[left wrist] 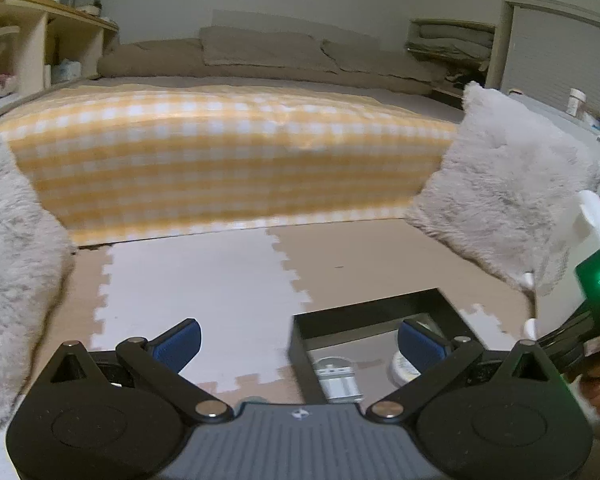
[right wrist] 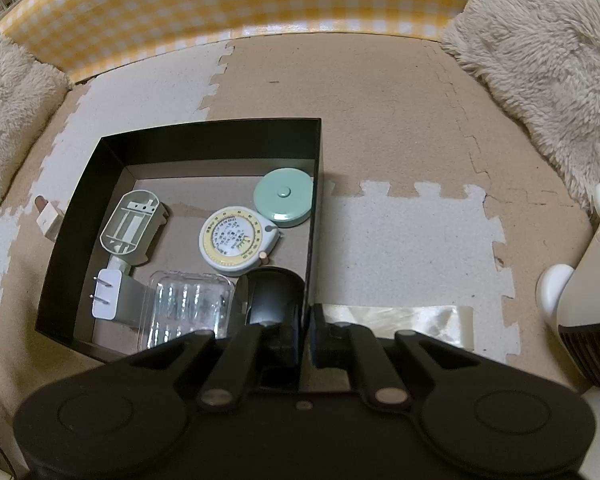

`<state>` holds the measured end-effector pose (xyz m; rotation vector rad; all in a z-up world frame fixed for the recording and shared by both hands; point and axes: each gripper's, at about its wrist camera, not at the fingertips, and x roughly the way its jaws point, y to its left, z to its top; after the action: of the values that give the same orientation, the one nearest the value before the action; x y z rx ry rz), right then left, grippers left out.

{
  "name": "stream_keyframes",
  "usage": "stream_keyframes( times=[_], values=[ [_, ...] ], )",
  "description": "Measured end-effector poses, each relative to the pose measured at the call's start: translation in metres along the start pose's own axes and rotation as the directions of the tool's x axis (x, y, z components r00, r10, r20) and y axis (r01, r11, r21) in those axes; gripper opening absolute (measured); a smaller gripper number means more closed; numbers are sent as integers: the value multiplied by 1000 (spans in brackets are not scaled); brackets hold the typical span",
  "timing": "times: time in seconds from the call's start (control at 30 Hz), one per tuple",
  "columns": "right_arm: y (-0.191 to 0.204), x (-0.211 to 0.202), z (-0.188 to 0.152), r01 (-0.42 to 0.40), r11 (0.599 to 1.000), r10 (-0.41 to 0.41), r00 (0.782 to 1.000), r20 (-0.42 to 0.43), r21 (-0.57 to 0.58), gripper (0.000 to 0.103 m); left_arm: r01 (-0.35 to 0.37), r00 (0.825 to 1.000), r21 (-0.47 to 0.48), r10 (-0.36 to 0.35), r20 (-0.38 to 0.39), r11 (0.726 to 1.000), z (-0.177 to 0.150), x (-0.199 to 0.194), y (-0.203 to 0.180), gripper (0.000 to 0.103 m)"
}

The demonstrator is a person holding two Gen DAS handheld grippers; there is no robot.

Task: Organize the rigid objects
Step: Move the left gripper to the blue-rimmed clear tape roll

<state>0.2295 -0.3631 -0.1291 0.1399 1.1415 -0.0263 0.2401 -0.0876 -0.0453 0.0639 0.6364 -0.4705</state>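
From the left wrist view, our left gripper [left wrist: 298, 344] hangs spread wide and empty above the foam floor mat [left wrist: 188, 280], with the near corner of the black box [left wrist: 364, 312] just beyond its right finger. We should keep this one clear of the rim.

From the right wrist view, our right gripper [right wrist: 306, 332] is pinched tight on the box's right wall [right wrist: 315, 200], one finger inside and one outside. Inside lie two tape measures, a green one [right wrist: 283, 197] and a yellow-ringed one [right wrist: 236, 242], a white plug [right wrist: 106, 295], a clear case [right wrist: 188, 304], a pale plastic holder [right wrist: 130, 222] and a dark object [right wrist: 274, 294], probably a mouse, though the finger hides part of it. A small white adapter [right wrist: 49, 220] sits outside, touching the left wall.

If we drag the box, we should pull low and level so the thin wall does not buckle, and mind the adapter.
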Motion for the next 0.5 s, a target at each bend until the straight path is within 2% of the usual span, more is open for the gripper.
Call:
stream_keyframes(
  times=[0.1,0.2,0.5],
  values=[
    [0,0,0,-1,1000,1,1000,-2,0,6,19,1000,16,-19,-13,1000,-13,6,10,103],
    [0,0,1,-2,1000,2,1000,-3,0,6,43,997,18,-42,-58,999,-25,17,20,103],
    [-1,0,1,-1,1000,1,1000,-3,-1,6,6,984,115,14,-179,993,-57,43,35,103]
  ],
)
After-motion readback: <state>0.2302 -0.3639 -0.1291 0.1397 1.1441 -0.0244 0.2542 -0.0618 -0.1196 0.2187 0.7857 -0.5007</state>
